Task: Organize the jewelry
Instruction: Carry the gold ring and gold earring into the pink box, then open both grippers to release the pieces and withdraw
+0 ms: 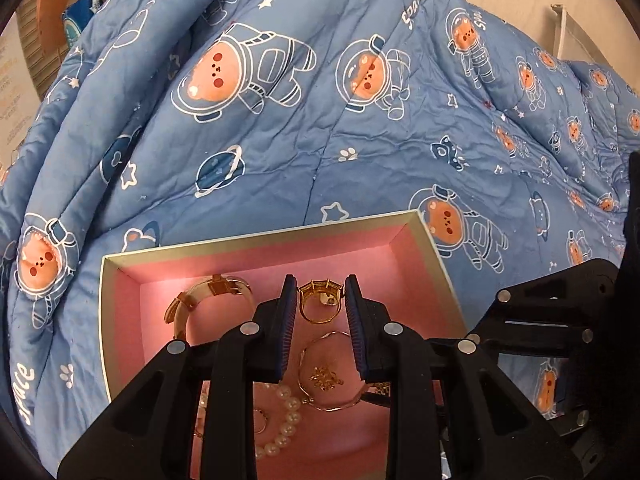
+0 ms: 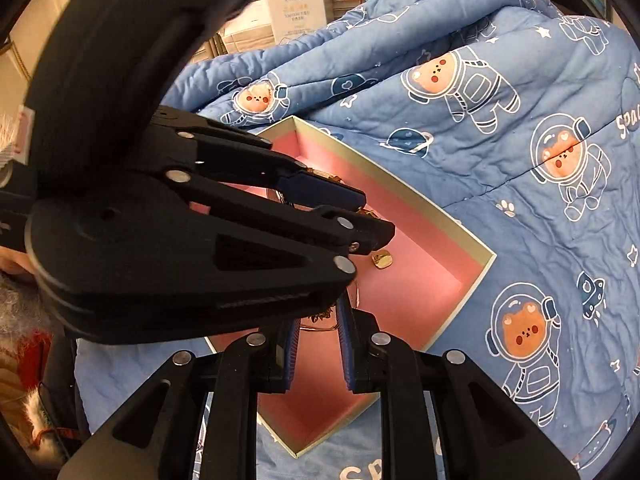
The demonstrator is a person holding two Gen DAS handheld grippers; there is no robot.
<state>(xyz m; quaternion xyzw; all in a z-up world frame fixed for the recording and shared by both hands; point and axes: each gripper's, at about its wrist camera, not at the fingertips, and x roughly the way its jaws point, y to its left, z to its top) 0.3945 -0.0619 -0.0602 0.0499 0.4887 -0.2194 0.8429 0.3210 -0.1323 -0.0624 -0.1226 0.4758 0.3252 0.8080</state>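
An open box with a pink lining (image 1: 256, 238) (image 2: 472, 240) lies on a blue quilt. My left gripper (image 1: 320, 280) hangs over the box, shut on a gold ring (image 1: 316, 289) that spans its blue pads. From the right wrist view the left gripper (image 2: 374, 216) crosses in from the left with a bit of gold at its tip. In the box lie a wide gold bangle (image 1: 212, 292), a pearl bracelet (image 1: 290, 420), a thin gold hoop (image 1: 303, 360) with a charm (image 1: 326, 378), and a small gold stud (image 2: 382, 260). My right gripper (image 2: 318, 316) (image 1: 374, 394) is shut, its tips at the thin hoop's edge; whether they pinch it is unclear.
The blue quilt (image 1: 320, 120) with astronaut bears rises in folds behind and beside the box. Cartons and a printed sign (image 2: 296, 0) stand at the back. A fuzzy white and red garment (image 2: 24, 340) shows at the left edge.
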